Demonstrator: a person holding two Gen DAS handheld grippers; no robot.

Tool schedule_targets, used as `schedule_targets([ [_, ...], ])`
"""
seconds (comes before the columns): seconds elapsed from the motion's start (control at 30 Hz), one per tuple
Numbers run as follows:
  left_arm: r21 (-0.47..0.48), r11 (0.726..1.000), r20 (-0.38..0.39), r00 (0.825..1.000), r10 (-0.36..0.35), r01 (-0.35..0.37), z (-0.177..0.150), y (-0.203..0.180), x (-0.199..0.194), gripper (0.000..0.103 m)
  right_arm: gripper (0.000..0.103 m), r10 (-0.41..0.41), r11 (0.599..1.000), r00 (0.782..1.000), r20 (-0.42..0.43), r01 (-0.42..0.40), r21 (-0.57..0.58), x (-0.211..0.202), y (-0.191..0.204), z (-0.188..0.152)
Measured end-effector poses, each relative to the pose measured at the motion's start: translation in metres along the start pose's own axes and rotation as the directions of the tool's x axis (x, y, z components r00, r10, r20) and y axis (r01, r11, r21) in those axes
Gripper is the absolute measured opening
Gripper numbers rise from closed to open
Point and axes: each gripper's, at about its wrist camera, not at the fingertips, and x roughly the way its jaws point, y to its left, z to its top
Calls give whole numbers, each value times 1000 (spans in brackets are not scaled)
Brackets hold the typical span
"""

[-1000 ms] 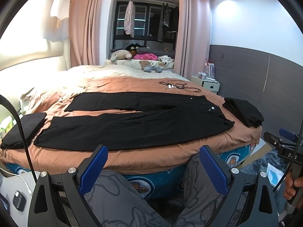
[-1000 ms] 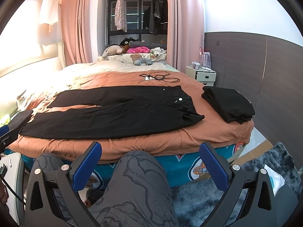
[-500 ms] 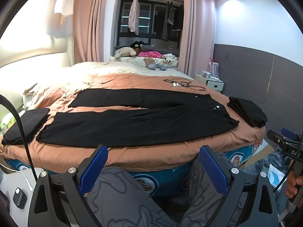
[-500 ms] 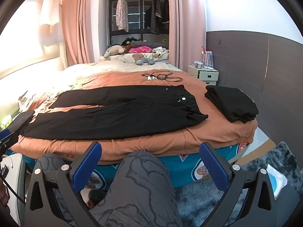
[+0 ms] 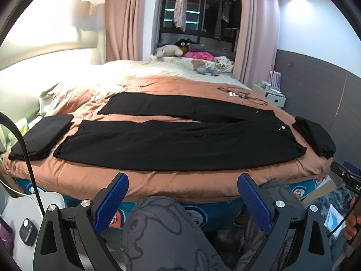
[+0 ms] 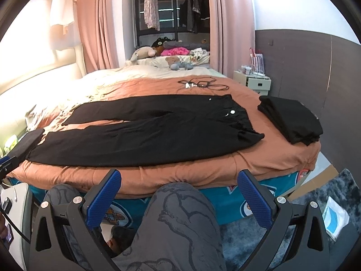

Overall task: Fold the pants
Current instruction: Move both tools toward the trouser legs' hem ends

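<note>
Left wrist view: your left gripper (image 5: 182, 199) hangs spread and empty over your knee, the pants (image 5: 180, 140) flat across the bed (image 5: 180, 187) ahead, well apart. Reach for the near hem first. Your right gripper (image 6: 179, 195), also spread, should pinch the near waistband corner cleanly, one layer.

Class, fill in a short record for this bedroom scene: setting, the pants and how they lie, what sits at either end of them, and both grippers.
setting: bed with brown duvet
pants: black pants spread flat, legs apart, unfolded
at waist end: folded black stack
at leg end: folded black garment
behind: black cable
left gripper: open, empty, short of bed
right gripper: open, empty, short of bed
</note>
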Motion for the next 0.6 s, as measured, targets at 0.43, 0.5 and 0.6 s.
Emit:
schedule_targets([
  [0.43, -68, 997, -123, 992, 27, -35, 17, 40, 60, 98, 103, 18, 999, 995, -99, -14, 47, 56, -4, 34],
  [0.5, -86, 995, -140, 990, 30, -42, 19, 47, 69, 98, 103, 13, 999, 994, -110, -7, 49, 64, -4, 39],
  [0.6, -117, 991, -169, 985, 38, -59, 21, 59, 82, 97, 103, 6, 998, 990, -139, 3, 63, 78, -6, 46],
])
